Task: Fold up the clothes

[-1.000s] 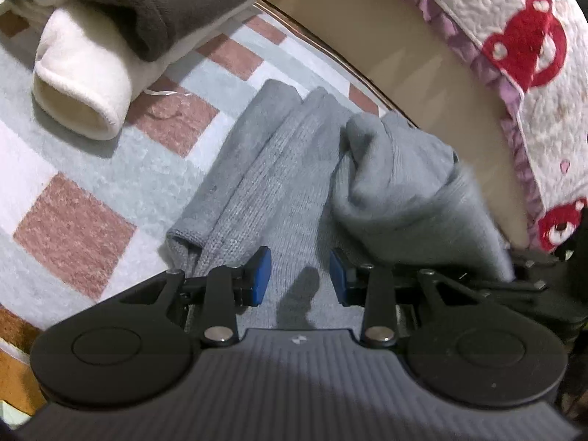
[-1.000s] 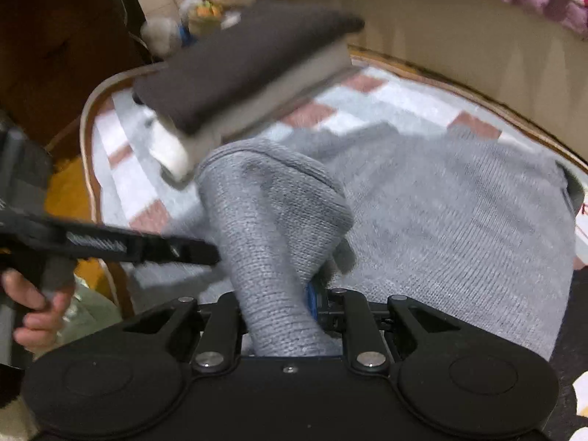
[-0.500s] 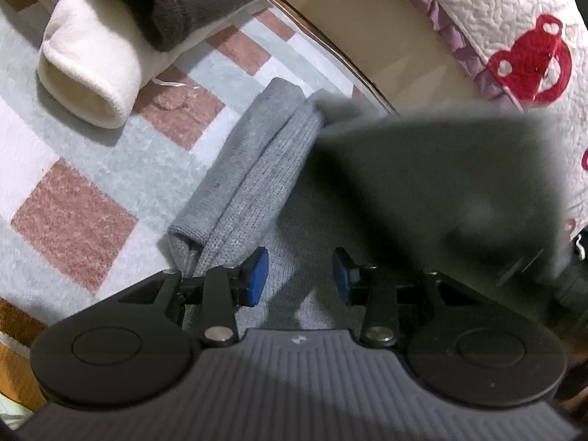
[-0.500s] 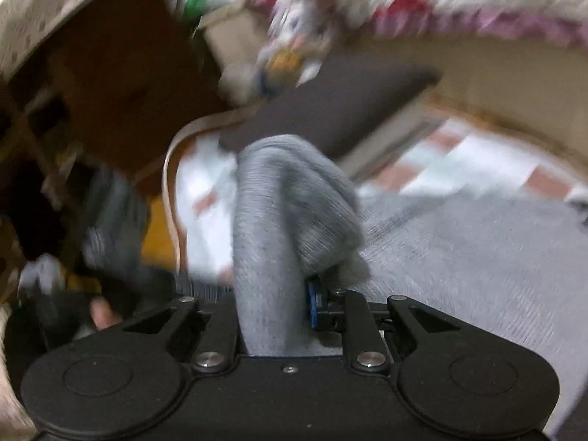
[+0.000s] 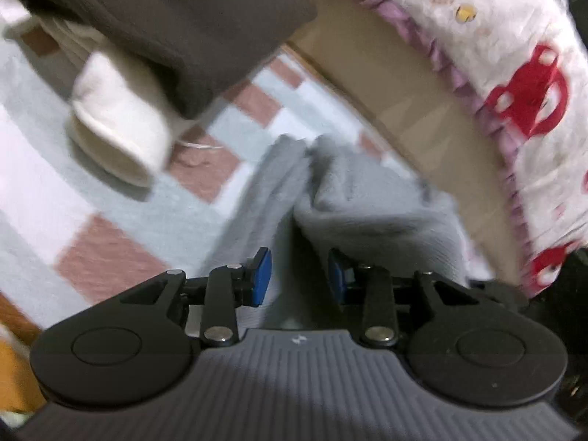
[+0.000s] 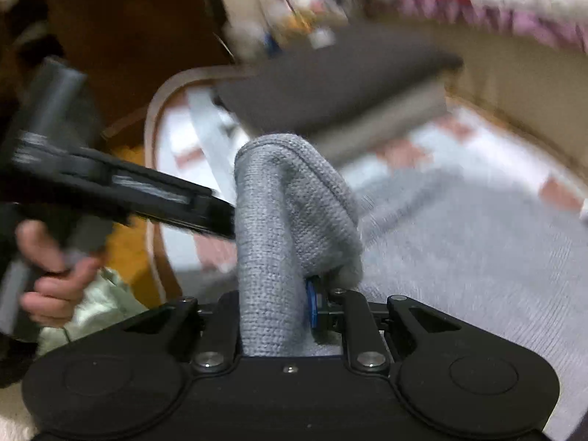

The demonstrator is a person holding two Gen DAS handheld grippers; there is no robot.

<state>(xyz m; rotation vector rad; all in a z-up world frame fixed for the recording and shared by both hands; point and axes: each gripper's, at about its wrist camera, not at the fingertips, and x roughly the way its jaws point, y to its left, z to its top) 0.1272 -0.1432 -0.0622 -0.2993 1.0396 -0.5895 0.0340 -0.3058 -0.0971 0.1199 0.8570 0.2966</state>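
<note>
Plainly, the grey knit sweater [image 6: 477, 257] lies spread on the checked pink-and-grey mat [image 5: 110, 198], with one thick fold of it standing up, pinched between the closed fingers of the right gripper [image 6: 279, 312]. In the left wrist view the left gripper [image 5: 297, 275] hangs over the bunched grey knit with its blue pads [image 5: 261, 275] apart, nothing between them. Beyond the sweater sits a folded pile, a dark brown garment [image 5: 176, 29] on a cream one [image 5: 117, 136], beside a quilt [image 5: 514, 73] printed with red bears

Left gripper [image 5: 298, 275] fingers apart, right gripper [image 6: 275, 305] fingers clamped
</note>
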